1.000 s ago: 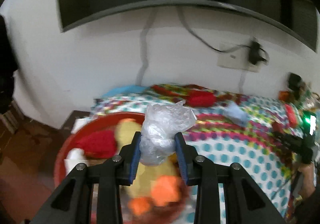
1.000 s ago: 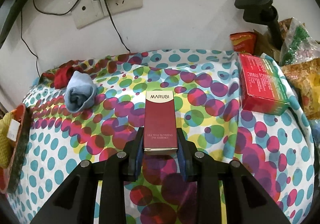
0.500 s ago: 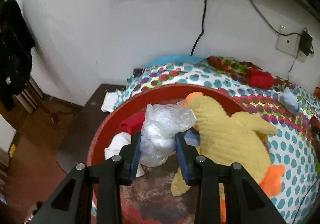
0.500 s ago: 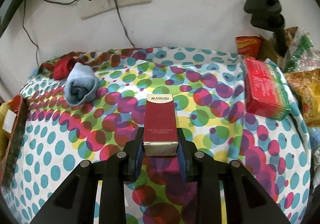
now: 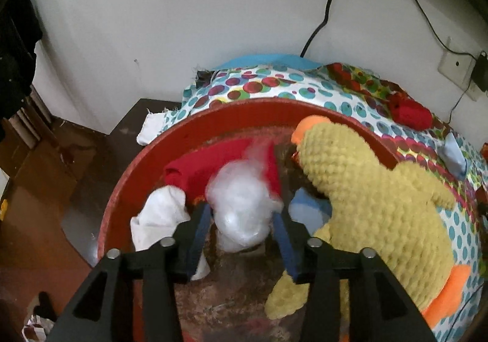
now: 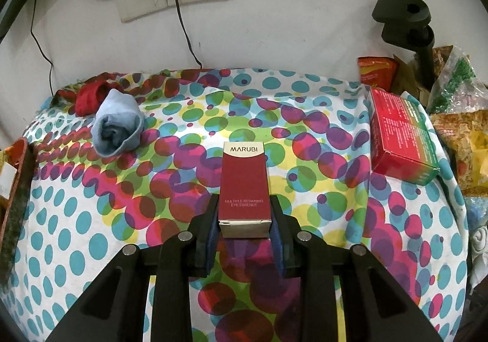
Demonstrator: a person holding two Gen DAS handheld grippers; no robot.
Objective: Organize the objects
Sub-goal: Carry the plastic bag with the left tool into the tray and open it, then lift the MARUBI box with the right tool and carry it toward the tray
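The left tongs (image 5: 242, 227) stand wide, their blue pads clear of the crumpled plastic bag (image 5: 241, 214) that sits blurred between them, apparently dropping into the red basin (image 5: 128, 189). Around it in the basin lie a white sock (image 5: 158, 220), a red cloth (image 5: 207, 168) and a yellow plush duck (image 5: 372, 207) that fills the right half. The right tongs (image 6: 245, 221) are closed on the near end of a maroon box (image 6: 244, 186), held flat over the dotted worktop (image 6: 76, 235). Beyond it lie a blue sock (image 6: 117, 127) and a red sock (image 6: 90, 98) to the left, and a red carton (image 6: 399, 140) at the right edge. The risk, I'd say, is the light bag catching on a pad and lifting out as the left tongs pull away, or springing over the rim. The box is gripped only at its end, so a quick swing could tip it loose. The left tongs point steeply down into the basin; the right ones lie level and low, aimed at the wall.
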